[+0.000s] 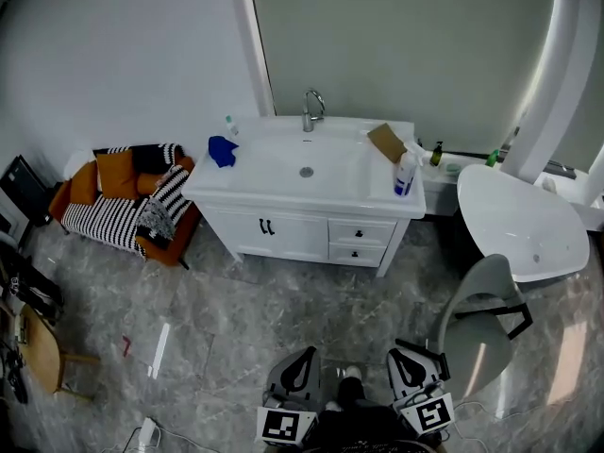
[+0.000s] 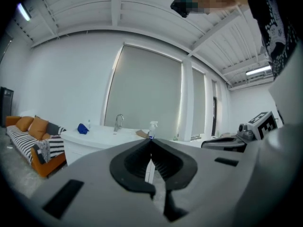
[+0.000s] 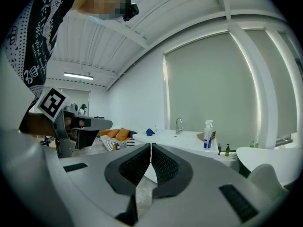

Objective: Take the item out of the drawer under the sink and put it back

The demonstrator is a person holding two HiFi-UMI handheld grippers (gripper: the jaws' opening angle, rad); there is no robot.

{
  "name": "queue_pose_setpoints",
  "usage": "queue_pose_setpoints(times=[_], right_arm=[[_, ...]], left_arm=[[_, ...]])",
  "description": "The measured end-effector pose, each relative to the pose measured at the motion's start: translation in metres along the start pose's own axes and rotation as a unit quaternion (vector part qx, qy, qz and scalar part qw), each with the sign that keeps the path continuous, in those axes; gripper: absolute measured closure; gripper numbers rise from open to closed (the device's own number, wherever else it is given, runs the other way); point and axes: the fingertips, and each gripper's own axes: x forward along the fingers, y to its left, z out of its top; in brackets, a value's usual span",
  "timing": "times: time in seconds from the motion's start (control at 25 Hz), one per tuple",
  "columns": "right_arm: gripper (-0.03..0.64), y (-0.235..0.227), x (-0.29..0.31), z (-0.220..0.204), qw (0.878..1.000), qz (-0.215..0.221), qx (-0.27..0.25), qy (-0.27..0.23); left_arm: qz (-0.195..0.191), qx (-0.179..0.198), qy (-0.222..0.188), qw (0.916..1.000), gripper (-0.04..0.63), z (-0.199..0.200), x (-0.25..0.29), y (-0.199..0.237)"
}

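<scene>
The white sink vanity [image 1: 283, 182] stands against the far wall, several steps ahead of me. Its two small stacked drawers [image 1: 359, 233] at the lower right are shut, as are the doors to their left. No item from the drawers is visible. My left gripper [image 1: 300, 371] and right gripper [image 1: 415, 366] show at the bottom edge of the head view, side by side and far from the vanity. Both are shut with nothing between the jaws. The left gripper [image 2: 151, 141] points at the vanity [image 2: 90, 138]. The right gripper [image 3: 151, 145] also faces the vanity [image 3: 184, 137].
A spray bottle [image 1: 405, 175], a brown flat piece [image 1: 386, 142] and a blue cloth [image 1: 222, 150] lie on the counter by the faucet [image 1: 311, 109]. A striped sofa with orange cushions [image 1: 123, 206] stands left, a white bathtub [image 1: 519, 220] right, a grey chair [image 1: 481, 319] near my right gripper.
</scene>
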Motion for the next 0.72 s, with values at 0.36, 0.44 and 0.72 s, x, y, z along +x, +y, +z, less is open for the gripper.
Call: queue_pose_setpoints(times=[0.36, 0.44, 0.72], right_arm=[[0.598, -0.068, 0.026, 0.01, 0.998, -0.068, 0.005, -0.016], [0.598, -0.08, 0.03, 0.011, 0.997, -0.076, -0.001, -0.021], [0.598, -0.094, 0.04, 0.019, 0.997, -0.062, -0.002, -0.042]], left_arm=[[-0.045, 0.018, -0.03, 0.9984, 0.591, 0.02, 0.08, -0.036], [-0.047, 0.016, -0.03, 0.9983, 0.591, 0.021, 0.091, -0.042], [-0.058, 0.013, -0.04, 0.9974, 0.591, 0.027, 0.12, -0.061]])
